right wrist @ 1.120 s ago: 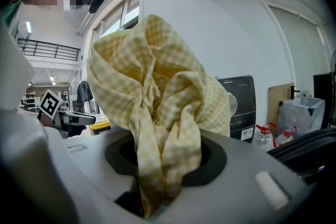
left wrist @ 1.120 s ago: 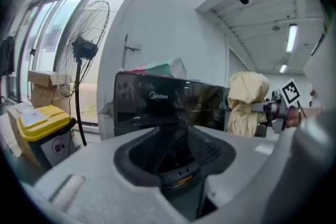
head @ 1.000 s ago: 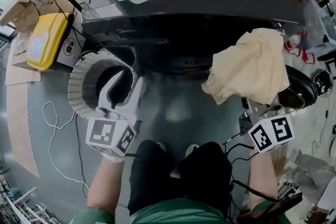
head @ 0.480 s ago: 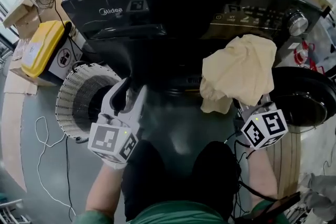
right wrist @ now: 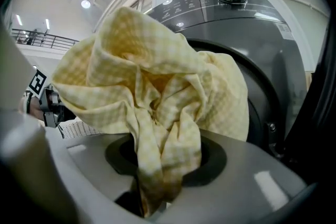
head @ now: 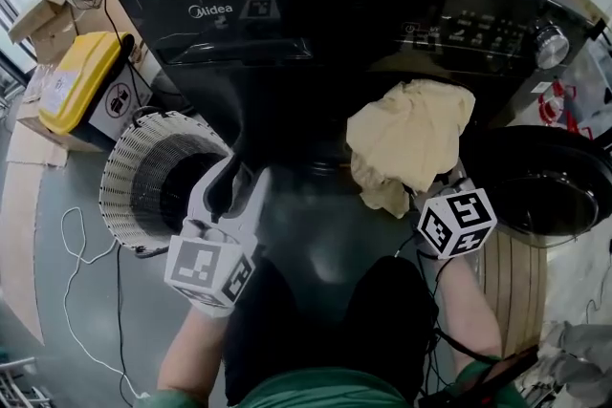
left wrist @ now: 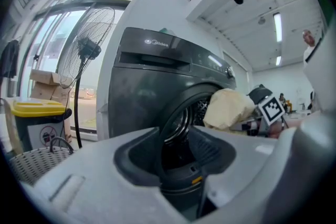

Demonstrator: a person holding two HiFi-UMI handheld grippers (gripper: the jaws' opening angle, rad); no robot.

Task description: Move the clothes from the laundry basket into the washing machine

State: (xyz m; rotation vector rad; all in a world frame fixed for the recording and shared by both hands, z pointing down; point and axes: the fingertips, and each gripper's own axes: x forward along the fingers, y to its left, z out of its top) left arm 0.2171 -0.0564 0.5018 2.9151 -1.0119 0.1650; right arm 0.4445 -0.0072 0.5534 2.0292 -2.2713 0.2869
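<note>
The dark front-loading washing machine (head: 316, 5) stands before me, its drum opening (left wrist: 185, 117) showing ahead of my left gripper. My right gripper (right wrist: 157, 186) is shut on a bunched pale yellow checked cloth (head: 409, 140), held up in front of the machine's front, right of the middle. In the right gripper view the cloth (right wrist: 152, 97) hides most of the jaws. To the left, my left gripper (head: 239, 175) is open with nothing between its fingers. It hangs beside the white slatted laundry basket (head: 143, 177), whose inside looks dark.
The machine's round door (head: 535, 182) hangs open at the right. A yellow-lidded bin (head: 72, 81) and a standing fan (left wrist: 86, 50) are left of the machine. A white cable (head: 86, 253) lies on the floor. The person's dark-trousered knees (head: 325, 320) are below.
Both grippers have come lower along the machine's front. The yellow cloth has moved left and down with the right gripper. The left gripper stays open and empty.
</note>
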